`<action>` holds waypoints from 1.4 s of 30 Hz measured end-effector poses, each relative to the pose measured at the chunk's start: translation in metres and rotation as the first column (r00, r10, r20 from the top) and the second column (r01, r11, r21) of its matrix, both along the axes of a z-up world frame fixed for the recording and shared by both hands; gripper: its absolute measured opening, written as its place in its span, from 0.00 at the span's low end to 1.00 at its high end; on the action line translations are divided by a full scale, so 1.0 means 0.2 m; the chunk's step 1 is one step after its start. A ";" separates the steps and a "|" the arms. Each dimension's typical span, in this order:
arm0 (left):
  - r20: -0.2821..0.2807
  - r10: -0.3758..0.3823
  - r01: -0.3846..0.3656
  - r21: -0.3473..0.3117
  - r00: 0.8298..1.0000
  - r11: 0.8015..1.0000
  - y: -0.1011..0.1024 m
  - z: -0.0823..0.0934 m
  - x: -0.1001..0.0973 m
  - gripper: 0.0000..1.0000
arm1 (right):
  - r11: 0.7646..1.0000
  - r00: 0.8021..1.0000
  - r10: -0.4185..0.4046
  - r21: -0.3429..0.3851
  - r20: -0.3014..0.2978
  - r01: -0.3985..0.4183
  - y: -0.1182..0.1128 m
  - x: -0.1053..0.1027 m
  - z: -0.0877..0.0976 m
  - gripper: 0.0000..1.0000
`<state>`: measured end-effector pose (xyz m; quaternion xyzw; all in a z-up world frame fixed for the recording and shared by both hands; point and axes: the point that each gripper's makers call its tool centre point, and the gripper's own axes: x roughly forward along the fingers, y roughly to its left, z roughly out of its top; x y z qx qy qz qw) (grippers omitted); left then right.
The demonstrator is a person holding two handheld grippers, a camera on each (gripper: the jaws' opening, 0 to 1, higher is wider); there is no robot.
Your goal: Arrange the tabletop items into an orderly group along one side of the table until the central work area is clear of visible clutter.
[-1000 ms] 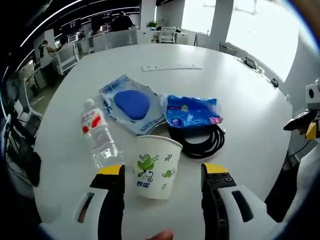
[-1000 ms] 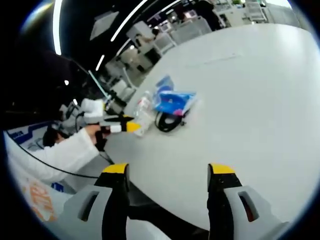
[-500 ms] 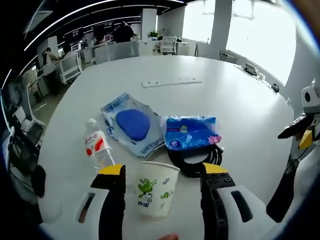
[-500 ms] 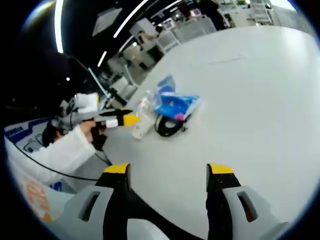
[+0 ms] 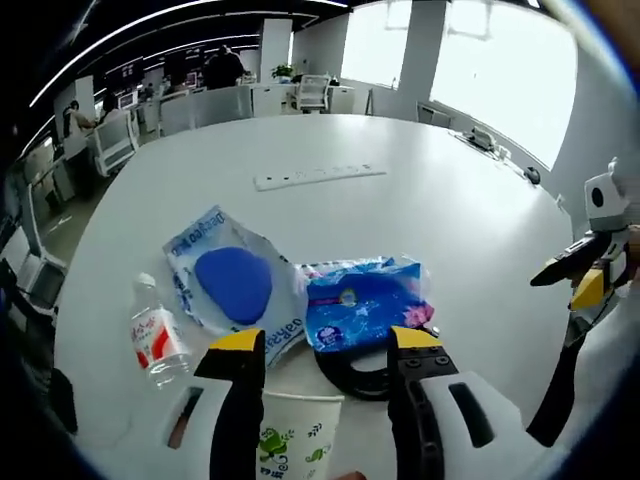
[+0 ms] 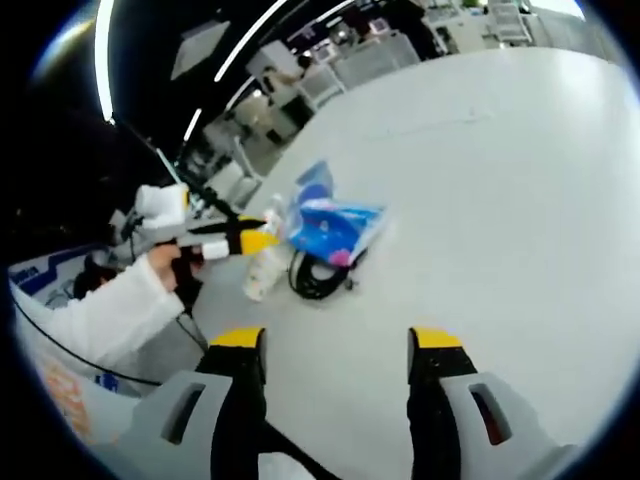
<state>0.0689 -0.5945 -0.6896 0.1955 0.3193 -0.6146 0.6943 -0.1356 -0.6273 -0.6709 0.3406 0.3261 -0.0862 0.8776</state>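
We see a large round white table (image 5: pixel 470 230) carrying a cluster of items near its close edge in the left gripper view. Largest in the cluster is a clear pouch with a blue oval pad (image 5: pixel 232 285); just beside it, to its right, lies a blue tissue pack (image 5: pixel 365 305), which overlaps the top of a black cable coil (image 5: pixel 350 372). A small water bottle (image 5: pixel 155 338) lies on its side to the left of the pouch, red label up. Farther out on the table lies a white power strip (image 5: pixel 320 177), well apart from the cluster.

The paper cup (image 5: pixel 296 435), white with green leaf print, stands upright between the left gripper (image 5: pixel 318 345) jaws. The jaws are spread: we cannot tell if the yellow tips touch its rim. In the right gripper view the same gripper (image 6: pixel 262 240), held by a white sleeve (image 6: pixel 95 320), sits over the cup (image 6: pixel 262 270).

The right gripper (image 6: pixel 336 340) hangs above bare table (image 6: pixel 520 200), jaws spread with nothing between them, well apart from the tissue pack (image 6: pixel 330 228) and coil (image 6: pixel 315 280).
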 end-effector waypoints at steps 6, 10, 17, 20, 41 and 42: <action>-0.036 0.051 -0.051 0.010 0.998 0.999 -0.05 -0.05 0.02 0.42 | 1.000 1.000 -0.017 -0.008 -0.006 0.017 -0.10 0.11 -0.03 0.50; -0.032 0.073 -0.073 -0.003 0.997 0.997 -0.06 -0.07 0.05 0.38 | 0.999 0.999 -0.034 0.017 -0.008 0.034 -0.12 0.21 -0.07 0.47; 0.044 0.046 -0.047 0.028 0.998 0.998 -0.08 -0.11 0.08 0.39 | 0.996 0.998 -0.070 0.047 -0.004 0.070 -0.15 0.42 -0.15 0.43; 0.031 0.060 -0.061 0.022 0.998 0.998 -0.10 -0.11 0.09 0.35 | 0.996 0.998 -0.067 0.058 -0.002 0.067 -0.15 0.46 -0.17 0.41; -0.014 0.102 -0.101 0.053 0.995 0.993 -0.14 -0.23 0.07 0.01 | 0.995 0.995 -0.067 -0.081 -0.079 0.061 -0.23 0.57 -0.37 0.14; -0.016 0.110 -0.109 0.057 0.994 0.992 -0.14 -0.24 0.07 0.01 | 0.993 0.994 -0.065 -0.099 -0.090 0.056 -0.24 0.55 -0.37 0.06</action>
